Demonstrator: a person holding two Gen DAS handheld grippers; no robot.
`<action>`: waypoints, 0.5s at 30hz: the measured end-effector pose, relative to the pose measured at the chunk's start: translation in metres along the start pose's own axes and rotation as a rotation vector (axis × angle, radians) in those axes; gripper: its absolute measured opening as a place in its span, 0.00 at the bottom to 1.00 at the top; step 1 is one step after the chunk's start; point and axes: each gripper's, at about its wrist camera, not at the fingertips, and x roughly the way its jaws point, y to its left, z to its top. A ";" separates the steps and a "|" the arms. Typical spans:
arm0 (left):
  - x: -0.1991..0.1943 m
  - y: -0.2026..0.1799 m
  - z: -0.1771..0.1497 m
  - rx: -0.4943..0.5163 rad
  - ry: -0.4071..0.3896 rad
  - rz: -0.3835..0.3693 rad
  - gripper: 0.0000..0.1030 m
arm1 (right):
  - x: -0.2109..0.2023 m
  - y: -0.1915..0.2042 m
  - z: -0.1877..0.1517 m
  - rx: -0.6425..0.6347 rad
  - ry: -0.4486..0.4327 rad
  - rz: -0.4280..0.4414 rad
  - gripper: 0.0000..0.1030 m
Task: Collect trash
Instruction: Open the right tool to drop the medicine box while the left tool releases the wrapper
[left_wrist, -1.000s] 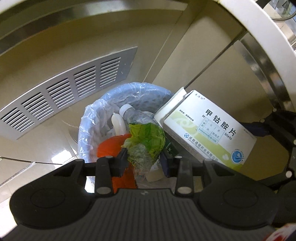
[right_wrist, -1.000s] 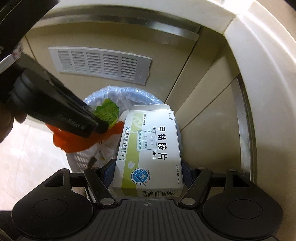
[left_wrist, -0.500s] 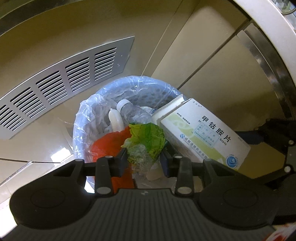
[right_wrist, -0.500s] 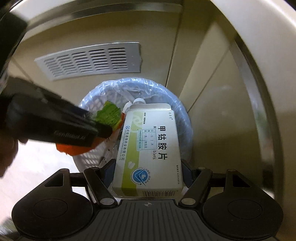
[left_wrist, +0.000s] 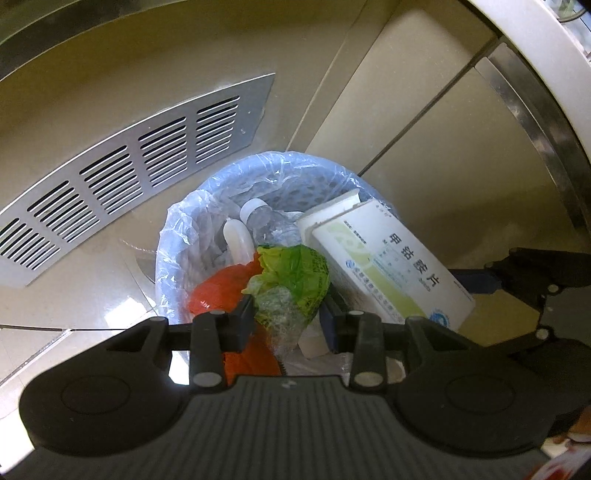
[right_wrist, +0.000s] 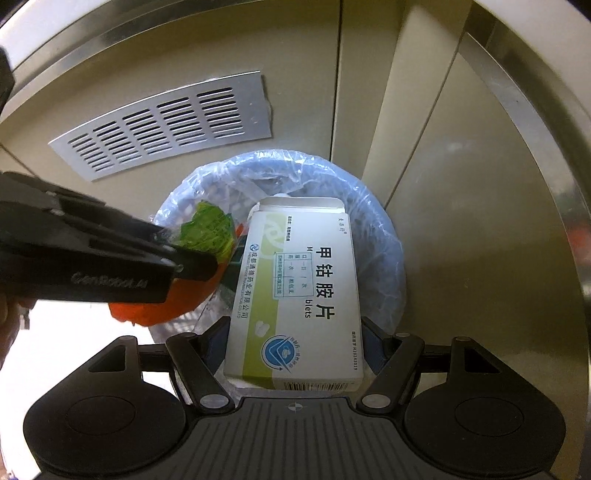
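Above the lined bin (left_wrist: 192, 221), the left tool (left_wrist: 286, 314) pinches a crumpled green wrapper (left_wrist: 291, 280) between its two fingers, the wad bulging out toward 12 o'clock over the bin's mouth. The right tool (right_wrist: 293, 343) clamps a white-and-green medicine box (right_wrist: 299, 295) by its long sides near the barcode end, the open flap pointing toward 12 o'clock, over the bin.

The wrapper looks light, soft and springy; it will probably cling to the pads or drift when let go, so a release low over the opening seems wise. The box is stiff cardboard, likely light or empty, with smooth faces that could slip; the grip across its narrow width looks sound.

Inside the bin lie an orange bag (left_wrist: 218, 291) at about 8 o'clock, and a clear plastic bottle (left_wrist: 258, 221) with a pale rounded item beside it toward 11 o'clock. The bin looks fairly full, so the box may ride up on the pile.

Room is tight: the two tools are close together, the box nearly touching the wrapper. A beige panel with a metal vent grille (right_wrist: 162, 129) stands just behind the bin, and cabinet panels close in from 1 to 3 o'clock. The floor toward 8 o'clock is the open side.
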 end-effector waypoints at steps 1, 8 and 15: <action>-0.001 0.001 0.000 0.000 -0.001 0.001 0.33 | 0.001 0.000 0.000 -0.002 -0.012 -0.008 0.69; -0.004 0.001 -0.004 -0.005 -0.003 0.010 0.33 | 0.008 -0.002 0.001 -0.002 -0.052 -0.002 0.78; -0.008 0.003 -0.007 -0.004 -0.008 0.019 0.33 | 0.003 0.002 -0.001 -0.008 -0.065 -0.003 0.80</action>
